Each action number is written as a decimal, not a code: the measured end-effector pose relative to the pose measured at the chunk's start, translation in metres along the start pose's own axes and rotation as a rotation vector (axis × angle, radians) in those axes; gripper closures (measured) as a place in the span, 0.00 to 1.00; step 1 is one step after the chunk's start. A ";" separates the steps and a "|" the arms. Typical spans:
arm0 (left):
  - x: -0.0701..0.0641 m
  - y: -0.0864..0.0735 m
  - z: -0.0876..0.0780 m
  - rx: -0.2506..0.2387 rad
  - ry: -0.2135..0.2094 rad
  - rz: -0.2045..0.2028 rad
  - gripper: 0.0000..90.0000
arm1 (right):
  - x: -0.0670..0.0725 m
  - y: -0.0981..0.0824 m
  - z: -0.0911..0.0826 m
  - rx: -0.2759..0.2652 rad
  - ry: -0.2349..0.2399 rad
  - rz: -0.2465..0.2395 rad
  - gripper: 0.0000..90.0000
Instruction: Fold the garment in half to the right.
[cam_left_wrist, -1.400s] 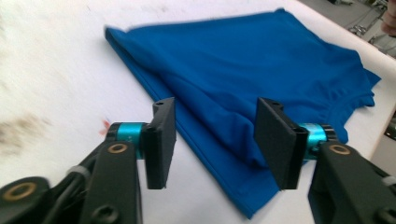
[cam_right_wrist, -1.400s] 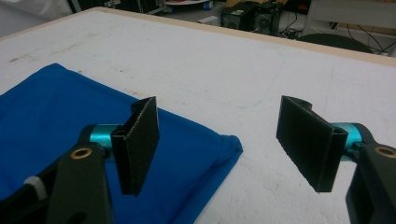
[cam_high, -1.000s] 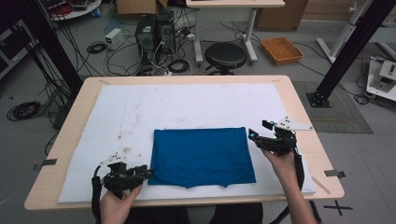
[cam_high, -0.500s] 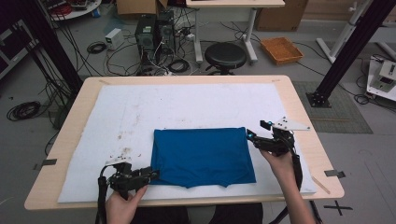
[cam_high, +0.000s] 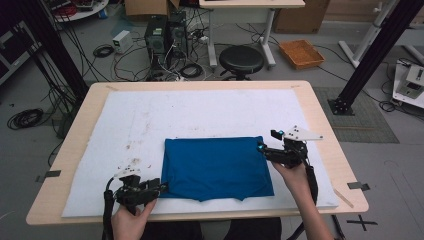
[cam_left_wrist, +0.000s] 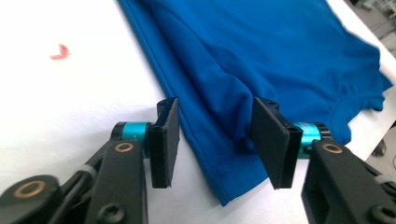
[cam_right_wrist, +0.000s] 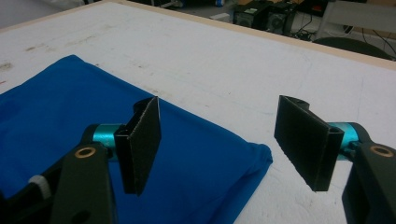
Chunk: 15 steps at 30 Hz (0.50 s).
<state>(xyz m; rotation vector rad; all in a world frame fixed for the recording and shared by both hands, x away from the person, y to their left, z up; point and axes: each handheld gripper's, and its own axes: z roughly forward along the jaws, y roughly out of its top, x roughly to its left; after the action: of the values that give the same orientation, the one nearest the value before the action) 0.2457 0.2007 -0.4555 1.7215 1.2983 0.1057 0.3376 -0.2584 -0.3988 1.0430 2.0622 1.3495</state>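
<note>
A folded bright blue cloth garment (cam_high: 215, 167) lay flat on the white padded sheet (cam_high: 200, 115) that covered the pale wooden table (cam_high: 330, 145), a little toward the person's side and roughly central. Faint dark specks marked the sheet to the left of the garment, and a small red mark (cam_left_wrist: 60, 51) showed on it in the left gripper view.

The left gripper (cam_high: 159, 187) sat low at the garment's near left corner, held in the person's left hand (cam_high: 131, 220). Its jaws stood apart — in the left gripper view (cam_left_wrist: 217, 140) they straddled the hemmed corner of the blue fabric, one pad over bare white sheet, the other over the cloth, neither clearly pressing it.

The right gripper (cam_high: 263, 148) was at the garment's far right corner, gripped by the right hand (cam_high: 292, 172), with its grey three-cornered plate on top. Its jaws were also wide apart — in the right gripper view (cam_right_wrist: 224, 140) the rounded corner of the garment lay between and below them, the left pad above blue cloth and the right pad above white sheet.

Beyond the table stood a black round stool (cam_high: 242, 59) among tangled cables on the floor.
</note>
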 end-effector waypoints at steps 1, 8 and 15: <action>-0.001 0.000 0.001 -0.002 -0.003 -0.005 0.56 | 0.000 0.000 0.000 -0.001 0.000 0.000 0.35; -0.004 0.000 0.005 0.002 -0.020 -0.009 0.58 | 0.005 0.002 0.002 0.000 0.011 0.001 0.35; -0.008 0.000 0.010 0.016 -0.010 0.018 0.82 | 0.035 0.017 0.026 0.026 0.105 -0.032 0.45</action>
<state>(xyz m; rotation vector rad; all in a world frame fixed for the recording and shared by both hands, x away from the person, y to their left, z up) 0.2478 0.1879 -0.4574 1.7451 1.2799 0.0971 0.3406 -0.2124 -0.3932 0.9650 2.1677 1.3923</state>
